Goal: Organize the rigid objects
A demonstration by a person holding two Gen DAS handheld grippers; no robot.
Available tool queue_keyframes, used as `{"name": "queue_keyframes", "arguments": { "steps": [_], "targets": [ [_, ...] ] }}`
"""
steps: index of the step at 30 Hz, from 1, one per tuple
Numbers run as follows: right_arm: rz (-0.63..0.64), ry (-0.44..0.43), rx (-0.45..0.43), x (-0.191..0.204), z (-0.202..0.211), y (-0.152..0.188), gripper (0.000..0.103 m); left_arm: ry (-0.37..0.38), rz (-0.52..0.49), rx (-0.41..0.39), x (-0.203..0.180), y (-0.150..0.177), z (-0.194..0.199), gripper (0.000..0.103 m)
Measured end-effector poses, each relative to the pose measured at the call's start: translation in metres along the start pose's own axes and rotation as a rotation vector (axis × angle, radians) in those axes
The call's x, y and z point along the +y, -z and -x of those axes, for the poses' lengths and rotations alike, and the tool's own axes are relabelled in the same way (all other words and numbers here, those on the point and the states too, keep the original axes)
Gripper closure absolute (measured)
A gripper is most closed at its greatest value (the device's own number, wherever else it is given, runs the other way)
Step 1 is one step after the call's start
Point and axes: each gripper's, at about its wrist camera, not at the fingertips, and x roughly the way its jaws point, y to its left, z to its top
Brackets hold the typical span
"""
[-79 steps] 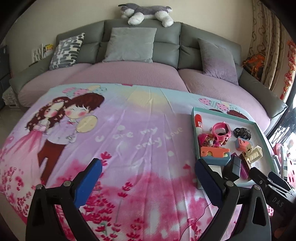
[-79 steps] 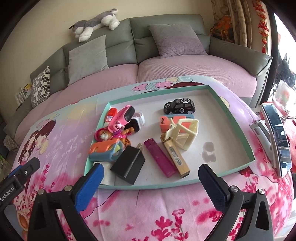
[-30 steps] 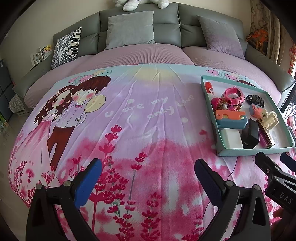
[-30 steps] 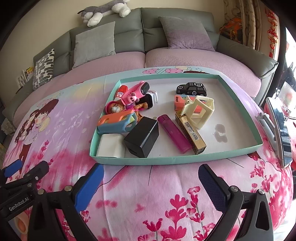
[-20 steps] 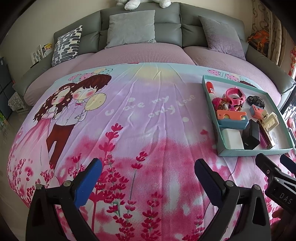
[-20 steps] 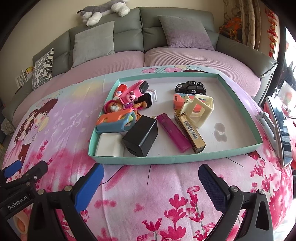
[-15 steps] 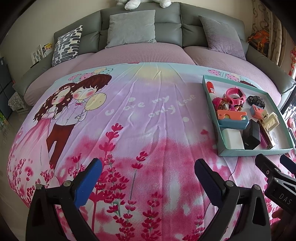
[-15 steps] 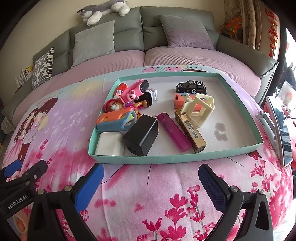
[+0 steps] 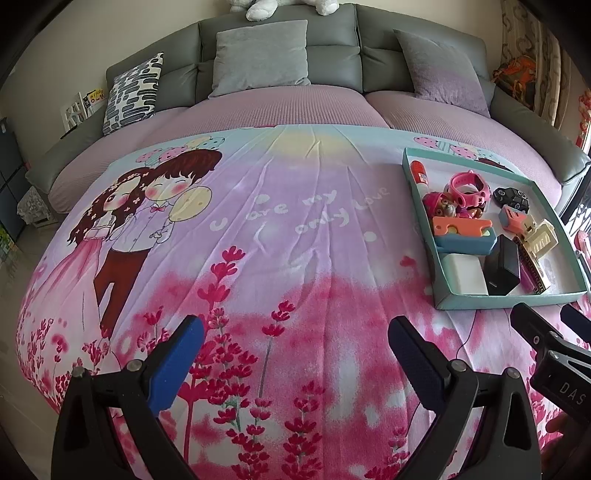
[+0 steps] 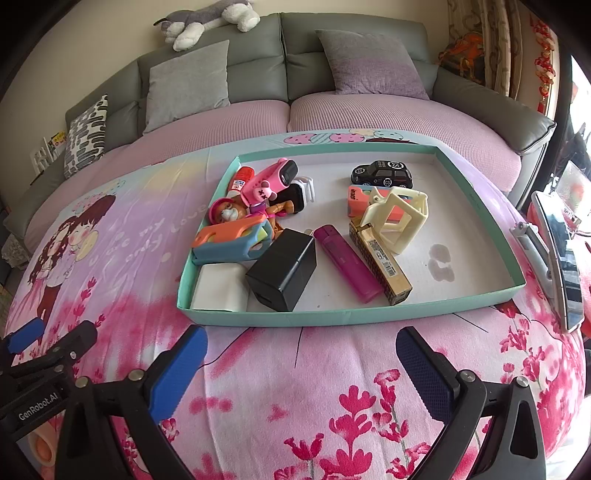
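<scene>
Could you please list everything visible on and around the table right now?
Tray: one, teal rim, on the cloth.
Toy car: one, black, tray's far side.
Charger block: one, black, near edge.
White block: one, near-left corner.
Lighter: one, magenta, centre.
Gold box: one, right of lighter.
Cream frame: one, leaning on the gold box.
Orange-blue case: one, left side.
Pink toys: cluster, far-left.
Sofa: grey, behind.
Plush dog: one, on the sofa back.
Left gripper: open, empty.
Right gripper: open, empty.
</scene>
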Motion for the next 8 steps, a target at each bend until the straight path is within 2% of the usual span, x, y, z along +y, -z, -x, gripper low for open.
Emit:
{"name": "queue_keyframes", "arguments": {
  "steps": [8],
  "targets": [
    [-0.001, 0.000, 0.003, 0.0005, 0.0001, 0.0006, 0.000, -0.002, 0.001, -0.008, 0.0003, 0.0004, 0.0016, 0.003]
  ]
}}
